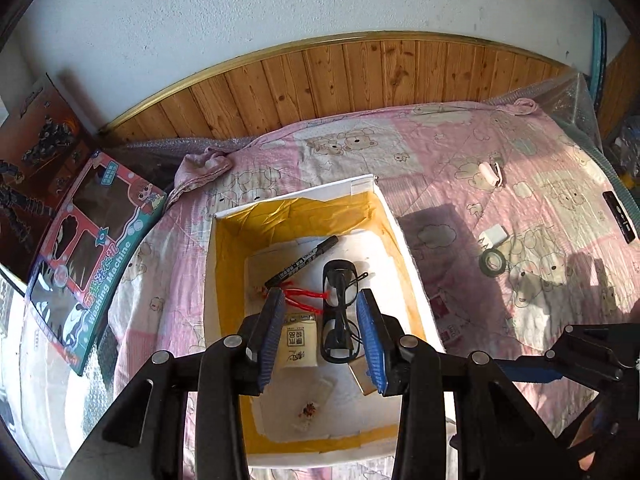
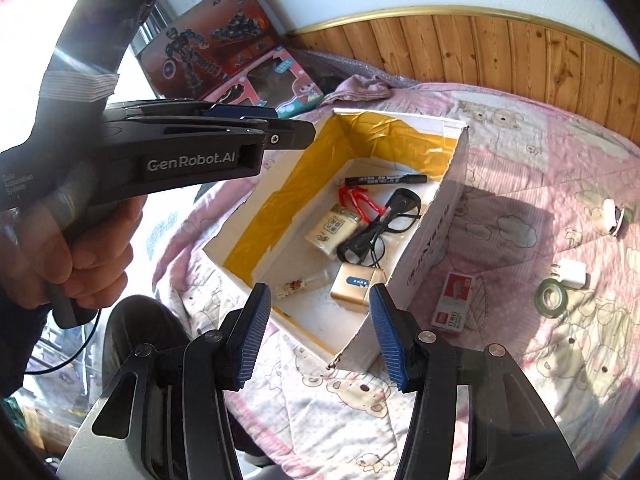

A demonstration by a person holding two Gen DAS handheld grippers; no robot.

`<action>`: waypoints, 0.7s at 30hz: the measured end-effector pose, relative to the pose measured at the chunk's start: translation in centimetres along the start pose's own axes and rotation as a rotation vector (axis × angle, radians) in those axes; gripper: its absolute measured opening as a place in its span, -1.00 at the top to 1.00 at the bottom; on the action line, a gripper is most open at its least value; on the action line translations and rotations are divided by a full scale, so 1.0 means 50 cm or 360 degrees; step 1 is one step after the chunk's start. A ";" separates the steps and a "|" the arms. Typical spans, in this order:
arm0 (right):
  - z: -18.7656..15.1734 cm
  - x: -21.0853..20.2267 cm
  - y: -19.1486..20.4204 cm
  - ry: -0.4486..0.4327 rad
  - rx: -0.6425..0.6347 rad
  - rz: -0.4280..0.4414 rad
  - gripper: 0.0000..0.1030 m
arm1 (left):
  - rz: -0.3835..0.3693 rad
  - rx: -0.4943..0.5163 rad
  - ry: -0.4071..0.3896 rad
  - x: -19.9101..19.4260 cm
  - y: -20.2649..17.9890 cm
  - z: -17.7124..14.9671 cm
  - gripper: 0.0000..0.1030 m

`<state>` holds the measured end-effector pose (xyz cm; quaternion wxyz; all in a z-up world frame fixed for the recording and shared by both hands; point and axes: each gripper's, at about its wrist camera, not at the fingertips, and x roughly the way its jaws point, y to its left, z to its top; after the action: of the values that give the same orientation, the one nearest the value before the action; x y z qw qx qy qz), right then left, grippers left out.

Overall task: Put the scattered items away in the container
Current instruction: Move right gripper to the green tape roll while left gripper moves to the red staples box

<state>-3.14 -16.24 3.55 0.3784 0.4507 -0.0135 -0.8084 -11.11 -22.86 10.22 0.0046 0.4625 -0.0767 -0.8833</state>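
Both hand-held grippers, left [image 1: 320, 336] and right [image 2: 318, 336], hang released and empty over the box [image 2: 432, 240] on the bed, whose near rim sits just beneath them, loose tape roll [image 2: 552, 300] well right.
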 end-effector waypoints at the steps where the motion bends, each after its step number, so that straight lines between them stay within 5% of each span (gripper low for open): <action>1: -0.005 -0.007 -0.001 -0.0007 -0.0003 -0.0003 -0.07 | -0.0010 0.0004 -0.0006 -0.011 -0.010 -0.004 0.24; 15: -0.083 -0.103 -0.090 -0.0060 0.0127 -0.0029 -0.06 | -0.0146 -0.0005 -0.0092 -0.106 -0.124 -0.058 0.24; 21: -0.119 -0.136 -0.199 -0.0055 0.0293 -0.0183 -0.06 | -0.0225 -0.0004 -0.0079 -0.089 -0.197 -0.117 0.24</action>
<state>-2.62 -3.03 1.30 0.2881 0.4695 -0.0683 -0.8318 -3.15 -13.56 9.20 -0.0592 0.4447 -0.0429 -0.8927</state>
